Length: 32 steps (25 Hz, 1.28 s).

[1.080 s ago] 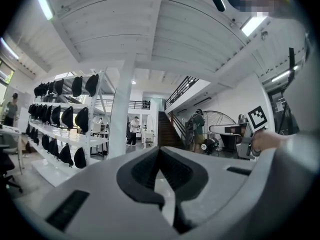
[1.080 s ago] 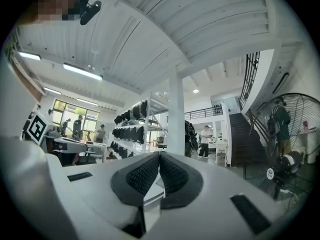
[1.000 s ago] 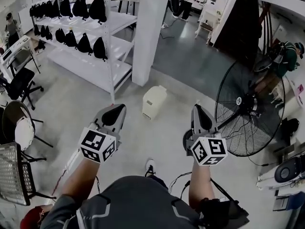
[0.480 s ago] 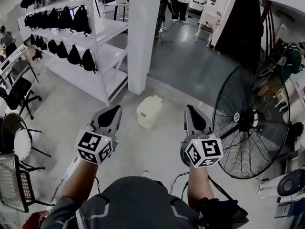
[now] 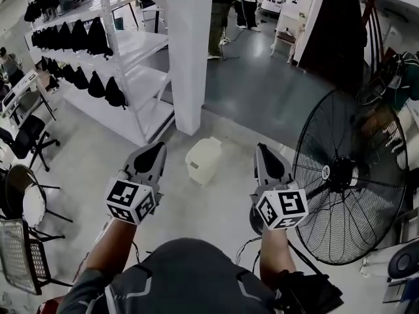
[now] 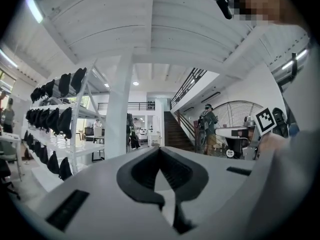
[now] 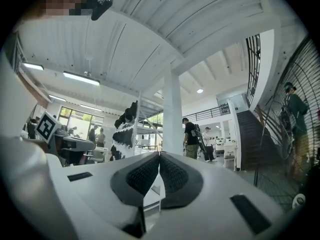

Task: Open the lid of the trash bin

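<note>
Head view: your bin (image 5: 204, 160) stands on the floor by the pillar (image 5: 190, 51), lid shut, ahead of your left gripper (image 5: 152, 154) and right gripper (image 5: 267, 156), touching neither
Left gripper view: jaws together, empty; no bin
Right gripper view: the same
Progress: nothing done; reaching and lifting remain
Change: the bin is nearer you than a second ago

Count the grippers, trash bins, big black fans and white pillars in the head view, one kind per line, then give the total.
grippers: 2 (left gripper, right gripper)
trash bin: 1
big black fan: 1
white pillar: 1
Total: 5
</note>
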{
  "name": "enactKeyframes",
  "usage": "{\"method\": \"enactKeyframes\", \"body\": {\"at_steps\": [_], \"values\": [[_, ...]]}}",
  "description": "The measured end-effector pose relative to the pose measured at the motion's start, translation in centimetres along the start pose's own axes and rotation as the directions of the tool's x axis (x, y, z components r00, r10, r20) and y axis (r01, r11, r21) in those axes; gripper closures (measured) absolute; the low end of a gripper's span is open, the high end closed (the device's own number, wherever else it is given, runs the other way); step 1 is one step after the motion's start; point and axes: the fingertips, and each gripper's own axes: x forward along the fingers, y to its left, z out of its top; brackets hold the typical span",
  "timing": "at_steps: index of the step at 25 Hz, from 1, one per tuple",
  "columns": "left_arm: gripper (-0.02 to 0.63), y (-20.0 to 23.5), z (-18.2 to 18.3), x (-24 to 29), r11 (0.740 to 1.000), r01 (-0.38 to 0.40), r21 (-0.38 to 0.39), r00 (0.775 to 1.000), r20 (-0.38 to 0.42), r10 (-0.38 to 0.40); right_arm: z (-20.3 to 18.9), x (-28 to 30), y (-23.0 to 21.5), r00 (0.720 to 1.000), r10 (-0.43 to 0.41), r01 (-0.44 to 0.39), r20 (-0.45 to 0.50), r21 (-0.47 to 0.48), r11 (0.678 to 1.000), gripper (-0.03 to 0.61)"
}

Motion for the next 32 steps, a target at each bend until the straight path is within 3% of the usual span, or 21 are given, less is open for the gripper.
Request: {"method": "enactKeyframes", "body": {"at_steps": [15,32], "values": [[0.606,2.1,-2.7,6.7,1.000,0.023,0.000,0.998,-0.050,-0.023,-3.1,5.3,-4.0,1.000,-0.001,0.001,-0.024,0.015,1.000,0.552],[0.606,12.8,-2.9,19.8,0.972,0.234,0.005,0.972,-0.019,-0.234,-4.1,18.6,-6.4,0.983,-0.176,0.174,-0.061,-0.035,0.984,0.552]]}}
